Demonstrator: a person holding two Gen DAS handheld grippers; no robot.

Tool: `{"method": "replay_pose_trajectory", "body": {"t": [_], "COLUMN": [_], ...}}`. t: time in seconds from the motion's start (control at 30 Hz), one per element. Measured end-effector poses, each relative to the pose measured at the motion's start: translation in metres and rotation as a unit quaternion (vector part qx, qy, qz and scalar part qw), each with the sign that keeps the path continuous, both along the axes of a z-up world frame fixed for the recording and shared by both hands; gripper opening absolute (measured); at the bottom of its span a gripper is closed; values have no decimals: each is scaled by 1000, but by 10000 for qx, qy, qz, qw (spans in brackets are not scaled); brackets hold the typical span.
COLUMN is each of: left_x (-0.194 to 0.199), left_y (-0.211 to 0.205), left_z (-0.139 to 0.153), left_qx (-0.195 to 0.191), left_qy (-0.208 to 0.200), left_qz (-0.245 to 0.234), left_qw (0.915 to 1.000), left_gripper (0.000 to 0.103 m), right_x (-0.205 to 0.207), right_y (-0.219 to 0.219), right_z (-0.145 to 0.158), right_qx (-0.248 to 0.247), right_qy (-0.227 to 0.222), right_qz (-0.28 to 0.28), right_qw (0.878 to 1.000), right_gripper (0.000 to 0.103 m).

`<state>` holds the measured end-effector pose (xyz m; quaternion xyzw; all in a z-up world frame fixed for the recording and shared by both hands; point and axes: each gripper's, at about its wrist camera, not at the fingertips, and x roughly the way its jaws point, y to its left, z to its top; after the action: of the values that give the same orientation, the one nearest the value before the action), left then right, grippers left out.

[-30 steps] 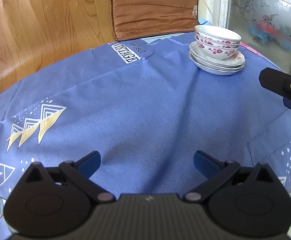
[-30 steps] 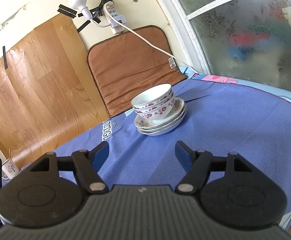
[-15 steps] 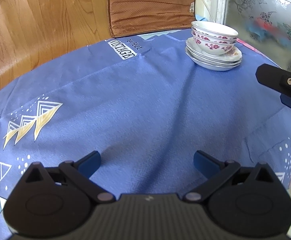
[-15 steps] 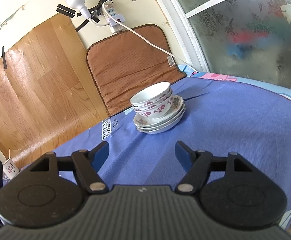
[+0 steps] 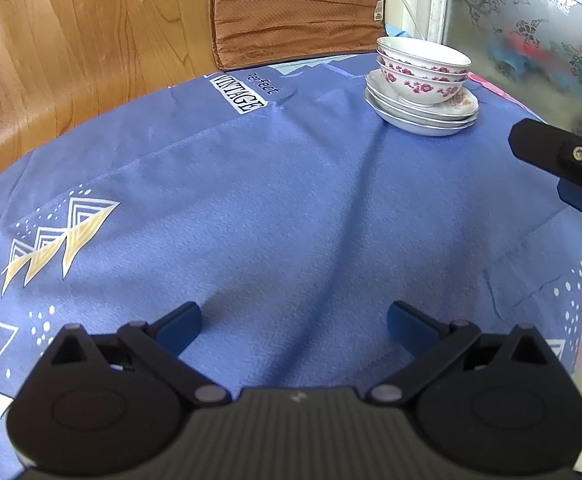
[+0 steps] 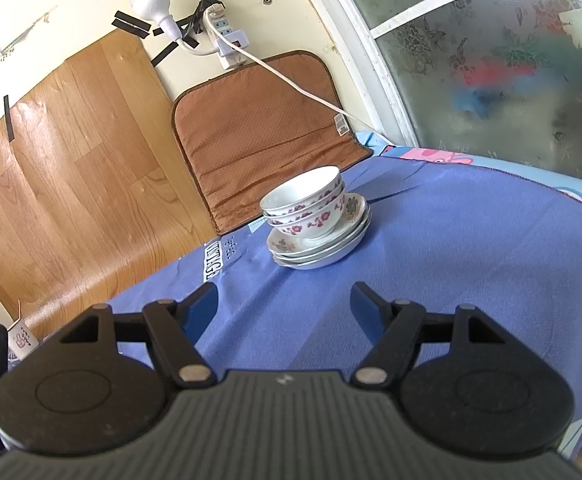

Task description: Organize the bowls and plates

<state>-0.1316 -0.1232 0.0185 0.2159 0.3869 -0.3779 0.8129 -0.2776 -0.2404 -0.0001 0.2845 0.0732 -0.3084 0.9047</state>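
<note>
White floral bowls [image 6: 305, 204], nested, sit on stacked plates [image 6: 323, 246] at frame centre, well beyond the right gripper [image 6: 283, 304], whose jaws stand apart and empty. From the left gripper [image 5: 293, 326], likewise spread wide, the stack lies upper right on the blue tablecloth [image 5: 251, 200].

Matte black plastic throughout on the left gripper [image 5: 294, 322] and right gripper [image 6: 284, 303]. Ribbed grey centre block on each, small white mark at its top edge. Either side of that block: round black housings with recessed discs, silver rivets, angled black links, blue-padded fingers [image 5: 179, 325]. One silver screw head visible in the right gripper's link.
</note>
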Motion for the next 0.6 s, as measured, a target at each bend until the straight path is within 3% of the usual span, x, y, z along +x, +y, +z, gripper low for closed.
{"method": "replay_pose_trajectory", "body": {"t": [0.6], "left_x": [0], "left_y": [-5], "left_z": [-2], "left_qx": [108], "left_qy": [-16], "left_qz": [4], "left_qw": [9999], "left_gripper": [103], "right_x": [0], "right_y": [-3], "right_z": [-3], "right_qx": [157], "right_qy": [-50], "right_qz": [-12], "right_qw": [9999], "right_gripper": [75]}}
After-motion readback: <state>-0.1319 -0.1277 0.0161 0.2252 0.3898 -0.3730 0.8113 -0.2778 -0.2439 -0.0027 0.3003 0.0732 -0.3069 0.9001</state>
